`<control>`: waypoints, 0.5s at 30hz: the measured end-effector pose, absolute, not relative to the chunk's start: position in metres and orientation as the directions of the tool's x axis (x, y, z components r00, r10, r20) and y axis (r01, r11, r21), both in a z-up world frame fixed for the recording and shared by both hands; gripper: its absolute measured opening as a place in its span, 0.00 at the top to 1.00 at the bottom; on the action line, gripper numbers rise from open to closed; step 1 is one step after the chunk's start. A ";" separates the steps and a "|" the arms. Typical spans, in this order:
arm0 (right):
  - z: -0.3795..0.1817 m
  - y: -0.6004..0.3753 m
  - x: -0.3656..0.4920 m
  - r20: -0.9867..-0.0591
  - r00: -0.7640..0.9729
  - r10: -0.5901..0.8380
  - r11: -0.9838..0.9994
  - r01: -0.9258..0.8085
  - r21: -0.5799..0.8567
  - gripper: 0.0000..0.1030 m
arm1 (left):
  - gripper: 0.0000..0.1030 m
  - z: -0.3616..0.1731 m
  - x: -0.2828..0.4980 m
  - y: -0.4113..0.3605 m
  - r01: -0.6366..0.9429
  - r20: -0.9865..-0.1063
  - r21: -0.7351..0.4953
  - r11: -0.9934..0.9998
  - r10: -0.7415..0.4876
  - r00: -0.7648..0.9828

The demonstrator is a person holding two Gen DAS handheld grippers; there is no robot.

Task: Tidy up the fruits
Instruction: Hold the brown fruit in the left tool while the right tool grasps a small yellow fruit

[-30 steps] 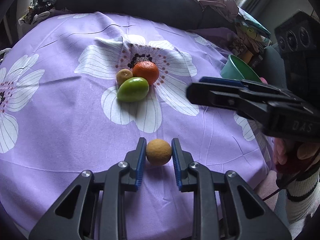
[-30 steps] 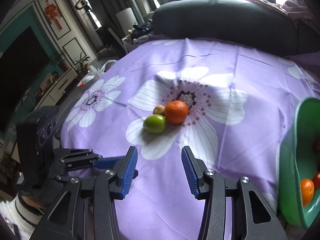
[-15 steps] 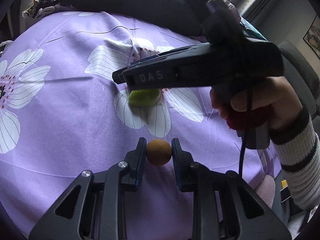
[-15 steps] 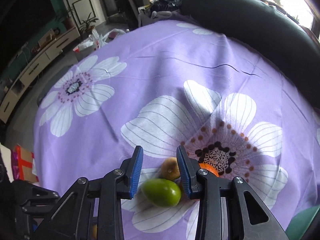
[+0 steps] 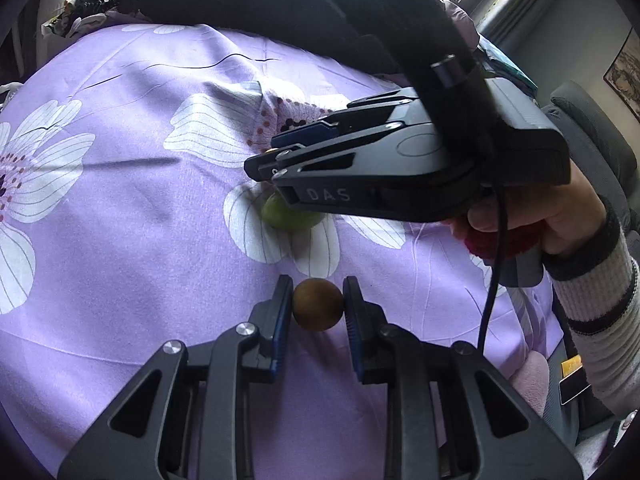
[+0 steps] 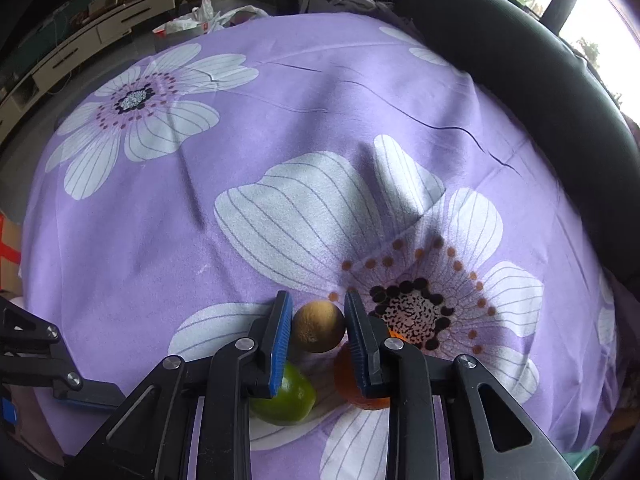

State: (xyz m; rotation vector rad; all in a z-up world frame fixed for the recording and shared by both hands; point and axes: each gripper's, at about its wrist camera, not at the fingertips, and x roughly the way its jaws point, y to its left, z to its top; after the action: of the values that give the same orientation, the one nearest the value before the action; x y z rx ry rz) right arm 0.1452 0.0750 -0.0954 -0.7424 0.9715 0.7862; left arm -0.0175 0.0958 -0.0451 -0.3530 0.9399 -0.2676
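- I count four fruits: two small brown round ones, one green one, one orange.
- The first brown fruit (image 5: 318,305) sits clamped between the two blue pads of my left gripper (image 5: 317,306), over the near part of the purple flowered cloth (image 5: 132,240).
- The second brown fruit (image 6: 318,326) lies on the cloth between the two pads of my right gripper (image 6: 317,326); both pads look pressed to its sides.
- The green fruit (image 6: 286,398) lies just beside it on the near left, partly under the left finger; the orange (image 6: 352,384) lies on the near right, partly behind the right finger.
- All three cluster on the one large white flower print, by its dark dotted centre.
- From the left wrist view, the right gripper's body covers that cluster; only the green fruit peeks out below it.
- One dark cushion (image 6: 532,80) edges the far side of the cloth.
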 end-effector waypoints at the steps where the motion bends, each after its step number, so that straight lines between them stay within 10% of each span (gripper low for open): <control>1: -0.092 0.071 0.145 -0.904 0.341 0.259 0.527 -0.834 -0.163 0.72 | 0.76 -0.045 -0.018 0.096 0.070 -0.737 -0.407 0.911 -0.373 0.564; 15: -0.035 -0.022 0.097 -0.782 0.419 0.461 0.680 -0.733 0.008 0.72 | 0.76 -0.034 -0.013 0.070 0.093 -0.753 -0.359 0.929 -0.347 0.559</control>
State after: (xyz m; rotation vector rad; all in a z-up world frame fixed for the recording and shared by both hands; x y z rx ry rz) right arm 0.0969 -0.0215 -0.0353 -0.3622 0.8489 0.7697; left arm -0.0127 0.0696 -0.0344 -0.2939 0.9456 -0.2636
